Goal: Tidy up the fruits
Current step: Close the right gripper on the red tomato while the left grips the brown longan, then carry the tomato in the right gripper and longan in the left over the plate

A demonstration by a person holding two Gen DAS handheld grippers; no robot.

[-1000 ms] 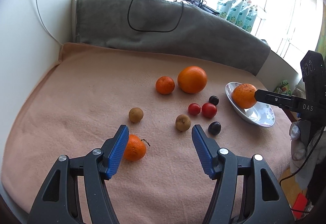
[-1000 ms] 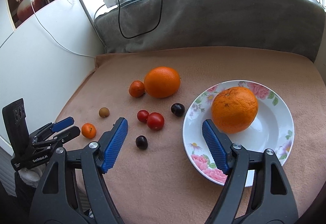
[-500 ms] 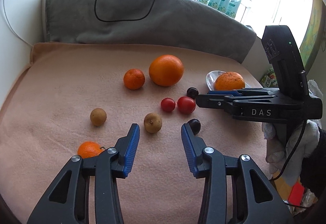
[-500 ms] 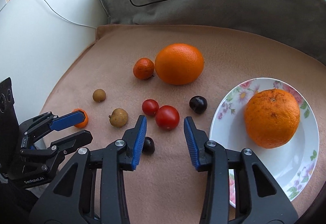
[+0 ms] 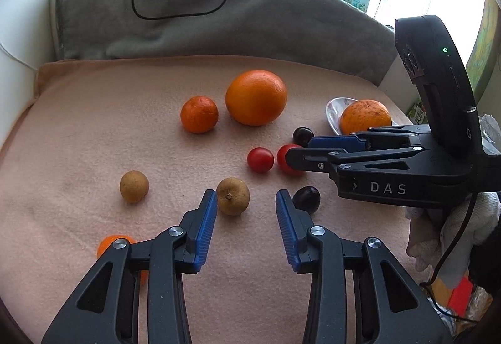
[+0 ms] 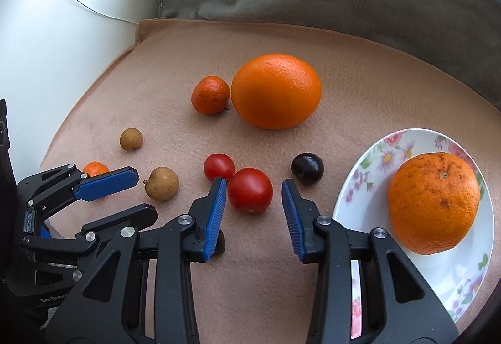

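**Both grippers lined up on small fruit**

Larger tomato (image 6: 250,190) lay on the blanket (image 6: 344,68), at nine o'clock of the plate (image 6: 372,156), between the right gripper's (image 6: 253,203) parted, untouching pads, likely plate-bound. Left gripper (image 5: 246,212) was closing, nothing pinched; the longan (image 5: 233,195) sat at its mouth, apparently next.

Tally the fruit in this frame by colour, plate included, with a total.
Orange: 4, namely the big orange, the plated orange, the mandarin and the small one
Red: 2
Brown: 2
Dark purple: 2
Total: 10
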